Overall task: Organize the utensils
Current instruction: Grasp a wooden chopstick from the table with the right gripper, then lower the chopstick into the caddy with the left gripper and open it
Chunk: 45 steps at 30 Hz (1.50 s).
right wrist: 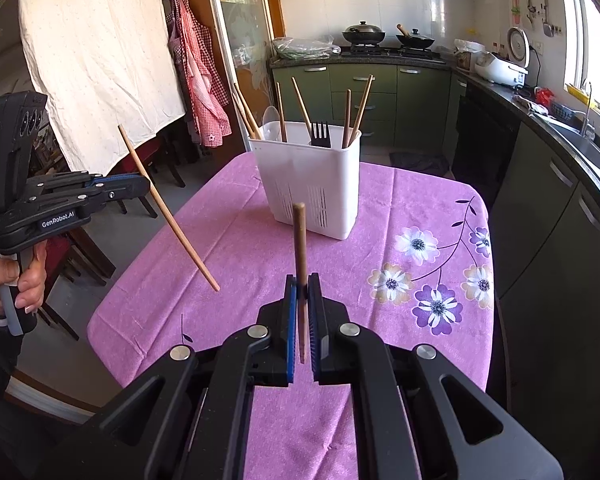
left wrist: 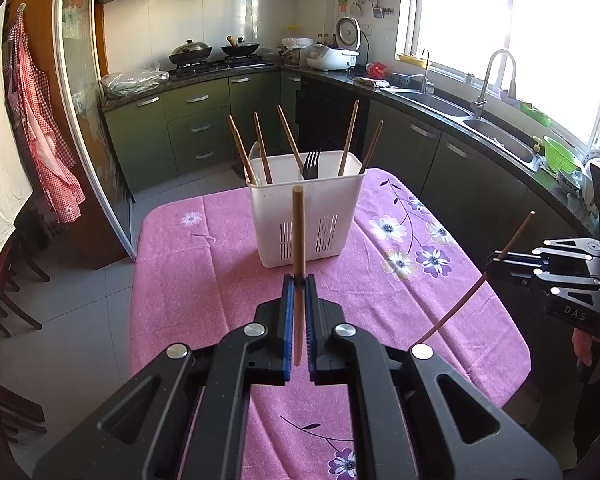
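A white utensil caddy [left wrist: 306, 216] stands on the pink flowered tablecloth [left wrist: 204, 264], holding several wooden chopsticks [left wrist: 262, 148] and a black fork [left wrist: 311, 165]. It also shows in the right wrist view [right wrist: 306, 184]. My left gripper [left wrist: 299, 278] is shut on a wooden chopstick [left wrist: 298, 232], held upright above the cloth in front of the caddy. My right gripper [right wrist: 302, 280] is shut on another wooden chopstick [right wrist: 299, 240], also upright. Each gripper shows in the other's view, the right [left wrist: 496, 266] and the left [right wrist: 142, 188], each with its chopstick tilted.
Green kitchen cabinets and a dark counter with a double sink [left wrist: 496, 136] run along the right. A stove with two woks [left wrist: 212, 52] is at the back. Chairs [right wrist: 80, 256] and a hanging white cloth [right wrist: 96, 60] stand left of the table.
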Each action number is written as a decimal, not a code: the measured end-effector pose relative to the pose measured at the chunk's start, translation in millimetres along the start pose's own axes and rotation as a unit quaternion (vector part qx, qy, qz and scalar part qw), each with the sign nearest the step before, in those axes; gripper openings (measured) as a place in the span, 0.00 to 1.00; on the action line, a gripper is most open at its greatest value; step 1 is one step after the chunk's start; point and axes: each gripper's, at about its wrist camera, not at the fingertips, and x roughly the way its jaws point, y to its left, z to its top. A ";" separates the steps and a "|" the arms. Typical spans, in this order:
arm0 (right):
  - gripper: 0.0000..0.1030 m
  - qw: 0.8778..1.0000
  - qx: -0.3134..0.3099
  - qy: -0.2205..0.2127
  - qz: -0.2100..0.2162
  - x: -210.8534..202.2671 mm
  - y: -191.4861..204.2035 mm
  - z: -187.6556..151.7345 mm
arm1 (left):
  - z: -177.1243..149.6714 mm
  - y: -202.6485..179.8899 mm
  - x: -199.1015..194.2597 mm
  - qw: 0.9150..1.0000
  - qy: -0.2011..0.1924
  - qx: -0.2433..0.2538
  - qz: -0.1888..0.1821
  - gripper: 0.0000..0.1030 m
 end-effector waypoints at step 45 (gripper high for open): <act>0.06 0.999 0.010 0.012 0.029 7.6 -21.3 -1.8 | 138.8 15.5 52.5 0.993 -0.113 0.009 0.026 0.00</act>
